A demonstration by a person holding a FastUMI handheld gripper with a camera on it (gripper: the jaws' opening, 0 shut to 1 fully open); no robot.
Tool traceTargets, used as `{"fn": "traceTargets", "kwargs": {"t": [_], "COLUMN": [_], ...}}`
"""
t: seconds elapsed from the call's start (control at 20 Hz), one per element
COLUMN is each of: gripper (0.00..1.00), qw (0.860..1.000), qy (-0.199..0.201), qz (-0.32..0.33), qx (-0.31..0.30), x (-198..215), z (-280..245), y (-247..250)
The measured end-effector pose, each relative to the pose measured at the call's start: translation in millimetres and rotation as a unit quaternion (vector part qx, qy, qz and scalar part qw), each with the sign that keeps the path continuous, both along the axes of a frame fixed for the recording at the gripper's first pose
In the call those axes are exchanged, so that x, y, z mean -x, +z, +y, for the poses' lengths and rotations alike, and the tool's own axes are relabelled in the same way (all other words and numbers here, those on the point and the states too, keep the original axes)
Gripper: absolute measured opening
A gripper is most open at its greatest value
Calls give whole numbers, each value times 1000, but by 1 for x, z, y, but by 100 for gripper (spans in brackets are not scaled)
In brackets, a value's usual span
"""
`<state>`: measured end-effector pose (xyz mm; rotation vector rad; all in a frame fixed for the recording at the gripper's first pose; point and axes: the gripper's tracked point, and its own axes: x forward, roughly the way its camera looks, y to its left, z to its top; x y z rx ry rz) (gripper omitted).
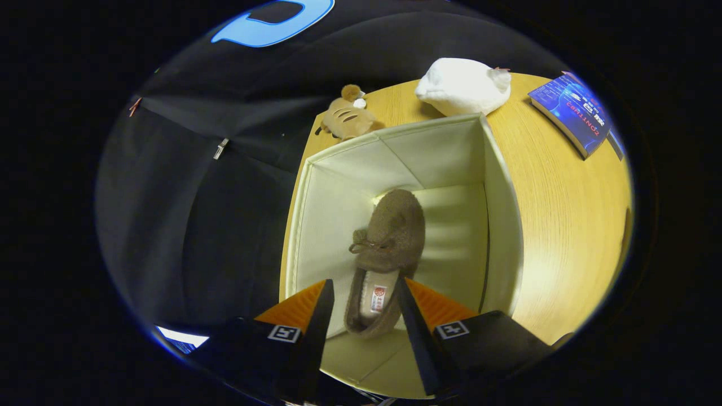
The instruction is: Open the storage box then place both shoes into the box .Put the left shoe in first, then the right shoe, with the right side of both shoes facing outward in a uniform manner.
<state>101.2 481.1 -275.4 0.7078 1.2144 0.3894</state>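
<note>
Fuzzy brown slipper [389, 248] with bow lies inside open cream fabric storage box [502, 225] on wood-grain surface [564, 214]; gripper [364, 293] jaws spread wide, straddling heel, gripping nothing. Plush toys beyond box.

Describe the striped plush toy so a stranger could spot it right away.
Start at the open cream storage box on the wooden table. Just past its far corner lies the tan plush toy, near the white plush. It alone has dark stripes across its back.
</note>
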Motion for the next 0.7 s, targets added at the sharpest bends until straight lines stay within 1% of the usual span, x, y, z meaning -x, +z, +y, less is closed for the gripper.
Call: {"fn": "traceTargets", "kwargs": {"t": [0.05,0.2,0.4,0.7], "gripper": [78,78,78,78], "qw": [1000,1000,999,995], "qy": [-1,0,-1,-21], "qz": [-2,-10,-45,-89], "qx": [1,-4,-11,-28], "x": [0,1,4,21], "z": [-1,-6,-28,-97], "y": [1,11,44,96]}}
